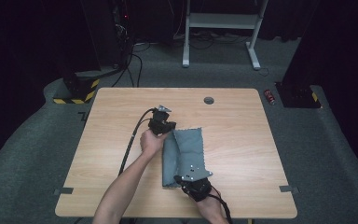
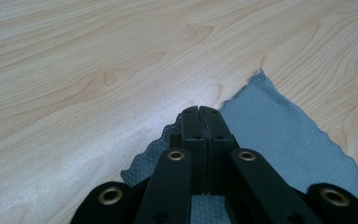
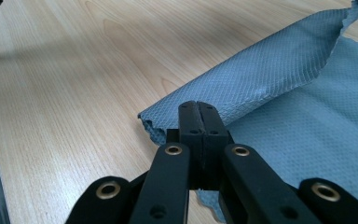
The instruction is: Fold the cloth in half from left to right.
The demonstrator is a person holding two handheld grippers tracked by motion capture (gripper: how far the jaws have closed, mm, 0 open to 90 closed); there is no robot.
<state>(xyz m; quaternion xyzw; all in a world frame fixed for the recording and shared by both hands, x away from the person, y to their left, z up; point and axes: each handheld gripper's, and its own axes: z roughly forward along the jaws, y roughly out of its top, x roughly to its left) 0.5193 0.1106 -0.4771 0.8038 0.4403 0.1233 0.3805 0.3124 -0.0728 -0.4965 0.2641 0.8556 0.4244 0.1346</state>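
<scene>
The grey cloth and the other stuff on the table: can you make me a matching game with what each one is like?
Things:
1. grey cloth
2. left gripper
3. small round hole
4. wooden table

Descriptions:
A. light brown, with wavy grain lines
B. black jaws pressed together, at a corner of the cloth
C. partly folded over on itself, with a wavy edge
D. near the far edge of the table, away from the cloth

Right pairs: 1-C, 2-B, 3-D, 4-A
</scene>
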